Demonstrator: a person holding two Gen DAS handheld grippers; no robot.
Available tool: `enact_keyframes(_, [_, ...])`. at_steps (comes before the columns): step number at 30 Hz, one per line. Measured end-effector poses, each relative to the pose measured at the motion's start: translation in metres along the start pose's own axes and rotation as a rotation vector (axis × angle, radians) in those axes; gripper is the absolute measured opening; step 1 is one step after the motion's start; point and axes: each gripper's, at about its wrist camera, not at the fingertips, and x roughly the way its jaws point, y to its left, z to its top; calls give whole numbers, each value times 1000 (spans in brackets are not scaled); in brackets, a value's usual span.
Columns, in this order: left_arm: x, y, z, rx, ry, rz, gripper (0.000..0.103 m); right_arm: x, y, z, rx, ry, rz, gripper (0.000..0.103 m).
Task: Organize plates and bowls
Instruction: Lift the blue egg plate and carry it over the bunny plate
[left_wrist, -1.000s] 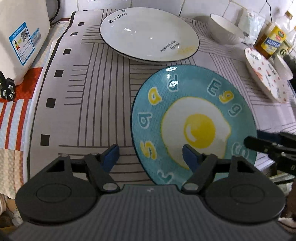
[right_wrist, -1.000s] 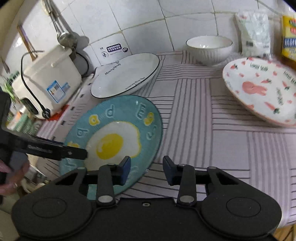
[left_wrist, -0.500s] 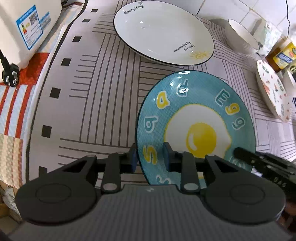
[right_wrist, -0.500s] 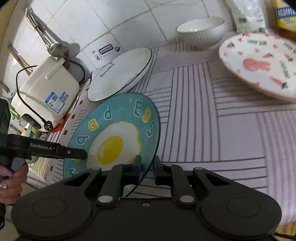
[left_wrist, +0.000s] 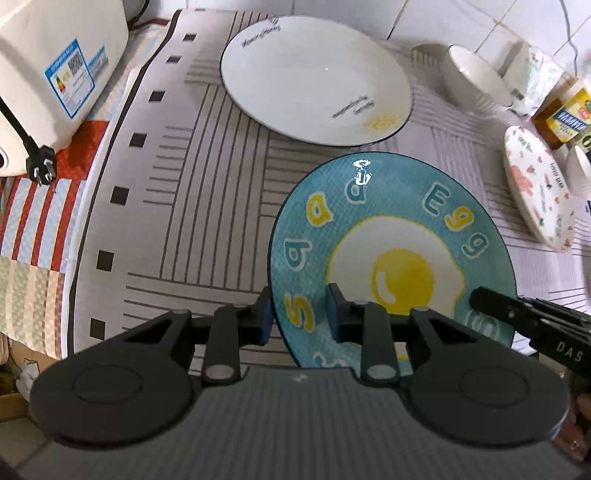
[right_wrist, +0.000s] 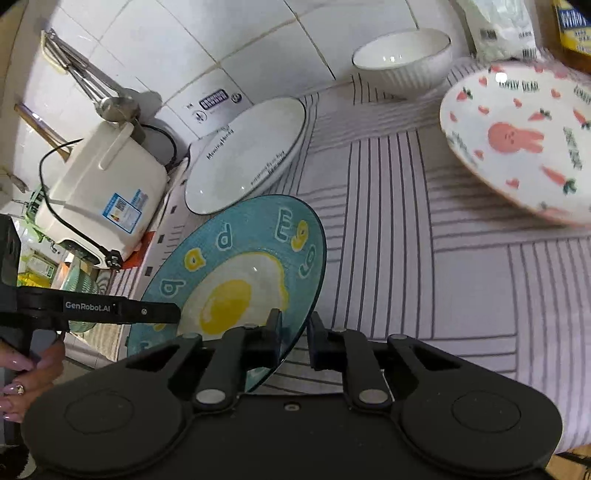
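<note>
Two grippers are on the one dish we have in hand: the left gripper (left_wrist: 299, 314) has its jaws clamped across the near left rim of the blue egg plate (left_wrist: 388, 236), and the right gripper (right_wrist: 295, 332) pinches the opposite edge of the same plate, with a blue pad on either face of the rim. Earlier frames are there to compare, and both sets of jaws have just been closing, the rim between them each time. In both wrist views the plate looks tilted, its near edge raised off the striped tablecloth (left_wrist: 192, 184), so we judge that we are at the very start of lifting it. Nothing appears stacked yet. Just beyond the blue plate, near but apart from it, lies the large white plate (left_wrist: 314, 77) with the dark rim and script lettering, which we take to be the likeliest base for a pile. Further out to the right sits the rabbit plate (right_wrist: 517, 140), well apart from the others, and behind it, near the tiled wall, the ribbed white bowl (right_wrist: 402, 59) stands alone. A rice cooker (right_wrist: 107, 192) fills the far left corner. So by our reckoning almost all of the sorting is left: three plates to gather and the bowl to place.
</note>
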Motion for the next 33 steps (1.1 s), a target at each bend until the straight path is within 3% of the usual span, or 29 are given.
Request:
enact_keyframes(6, [-18,-19,4,10,-9,-22,27,-26,0,12,-11,-4,-15,18])
enact_keyframes(20, [-53,-85,22,156,-52,-73,27,-91,-16,26,7,-80,-50,19])
enact_keyframes(33, [-51,-153,52,308,-50,-131,27,-136,-56,47,53,-127,-90,20])
